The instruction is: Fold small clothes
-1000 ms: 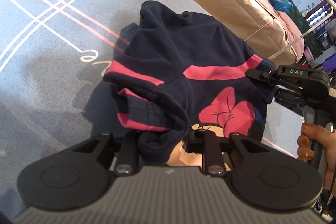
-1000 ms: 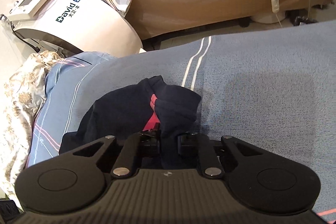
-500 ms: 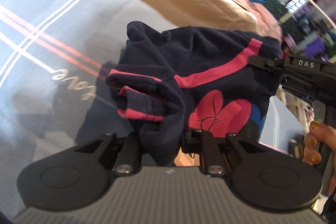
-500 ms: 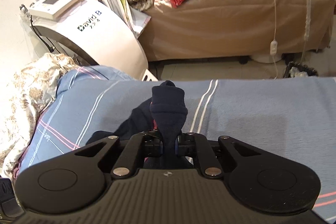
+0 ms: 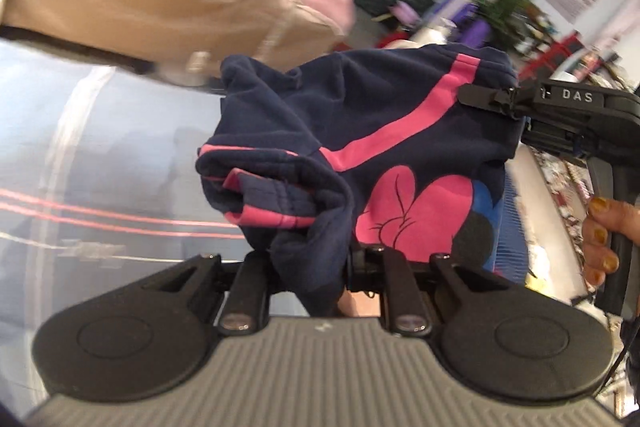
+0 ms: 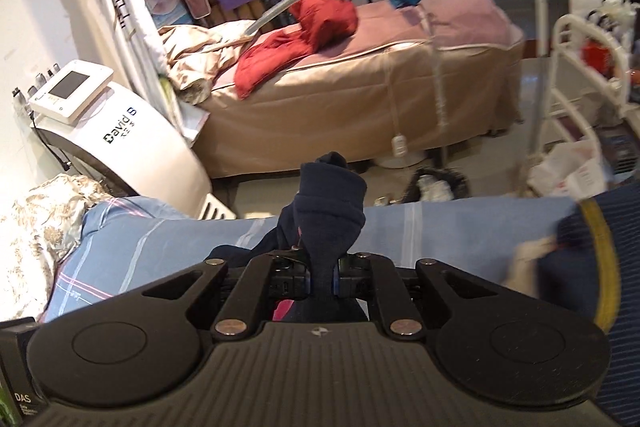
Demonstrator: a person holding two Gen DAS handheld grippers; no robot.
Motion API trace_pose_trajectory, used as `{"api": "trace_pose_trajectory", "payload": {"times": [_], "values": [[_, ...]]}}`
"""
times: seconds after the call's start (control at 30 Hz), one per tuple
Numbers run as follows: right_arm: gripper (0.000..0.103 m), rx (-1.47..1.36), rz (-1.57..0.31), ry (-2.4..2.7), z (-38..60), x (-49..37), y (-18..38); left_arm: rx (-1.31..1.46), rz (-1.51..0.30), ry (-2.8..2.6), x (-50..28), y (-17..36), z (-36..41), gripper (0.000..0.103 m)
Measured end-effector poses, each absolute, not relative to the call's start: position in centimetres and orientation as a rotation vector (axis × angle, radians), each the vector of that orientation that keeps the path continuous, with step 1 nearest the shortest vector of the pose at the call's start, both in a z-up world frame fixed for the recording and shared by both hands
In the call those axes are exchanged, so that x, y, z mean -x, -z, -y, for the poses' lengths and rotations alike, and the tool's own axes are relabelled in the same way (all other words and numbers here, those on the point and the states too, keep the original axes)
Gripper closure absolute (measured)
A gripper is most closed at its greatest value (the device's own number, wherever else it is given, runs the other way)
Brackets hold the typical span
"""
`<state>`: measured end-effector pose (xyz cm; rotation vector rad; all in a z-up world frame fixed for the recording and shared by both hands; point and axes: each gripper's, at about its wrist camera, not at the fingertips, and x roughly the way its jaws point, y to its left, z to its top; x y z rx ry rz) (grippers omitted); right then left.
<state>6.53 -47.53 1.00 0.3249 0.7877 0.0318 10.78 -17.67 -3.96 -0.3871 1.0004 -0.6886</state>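
A small navy garment (image 5: 360,131) with pink stripes and a pink bow print hangs in the air above the blue bedspread (image 5: 80,147). My left gripper (image 5: 308,263) is shut on a bunched fold at its near edge. In the left wrist view my right gripper (image 5: 512,97) clamps the far corner, held by a hand (image 5: 600,231). The right wrist view shows my right gripper (image 6: 323,271) shut on a navy wad of the same garment (image 6: 330,195), which sticks up between the fingers.
A tan-covered bed (image 6: 360,95) with red clothes (image 6: 296,43) stands across the floor gap. A white machine (image 6: 120,139) sits left of it, a white rack (image 6: 580,75) at right. Another striped navy cloth (image 6: 600,267) lies at the right on the bedspread (image 6: 160,247).
Both grippers have risen with the garment, lifting it off the bedspread and stretching it between them. The views now take in more of the room beyond.
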Motion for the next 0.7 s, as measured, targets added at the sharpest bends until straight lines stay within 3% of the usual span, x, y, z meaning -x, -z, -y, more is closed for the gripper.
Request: {"api": "trace_pose_trajectory", "payload": {"times": [0.33,0.7], "values": [[0.087,-0.29,-0.817,0.017,62.0,-3.2,-4.6,0.433,-1.007,0.78,-3.9,-0.2,36.6,0.087],[0.087,-0.377,-0.868,0.064,69.9,-2.0,0.5,0.319,-1.053,0.746,0.0,1.5,44.6,0.086]]}}
